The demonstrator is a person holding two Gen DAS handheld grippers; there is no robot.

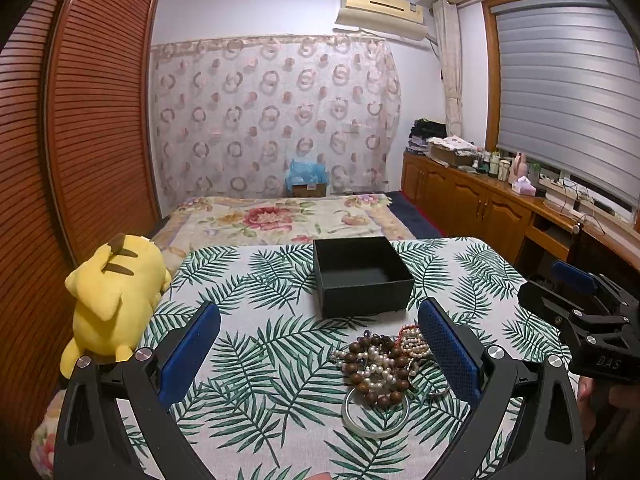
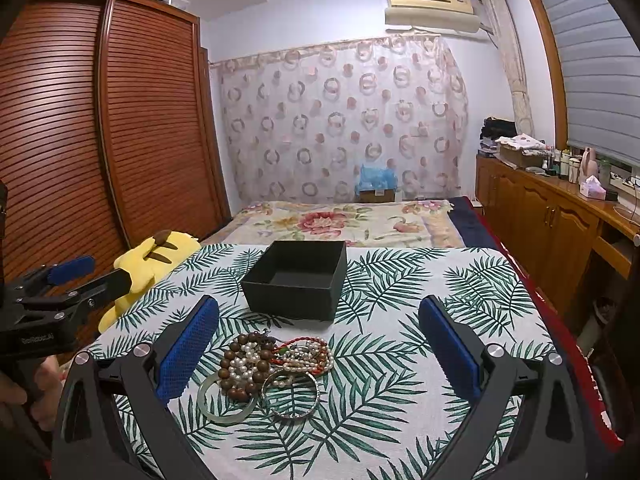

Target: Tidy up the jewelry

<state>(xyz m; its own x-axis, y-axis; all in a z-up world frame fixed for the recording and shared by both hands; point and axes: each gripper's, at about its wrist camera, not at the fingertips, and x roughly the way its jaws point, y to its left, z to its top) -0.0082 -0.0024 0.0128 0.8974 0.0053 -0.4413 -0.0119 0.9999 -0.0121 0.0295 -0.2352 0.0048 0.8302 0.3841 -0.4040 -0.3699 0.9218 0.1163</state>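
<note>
Leaf-print cloth (image 2: 400, 360), lower centre: tangled beads (image 2: 256, 364) below the box (image 2: 296, 280). Both claws, left (image 1: 318, 344) and right (image 2: 318, 344), gape wide, empty; one pinch may drag several strands.

Left claw (image 1: 320, 344) and right claw (image 2: 320, 344) both spread wide.

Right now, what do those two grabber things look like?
Each gripper is black with two long arms, silver round bolts and bumpy blue pads. The left gripper and right gripper match. Small pale lettering marks their bodies.
</note>
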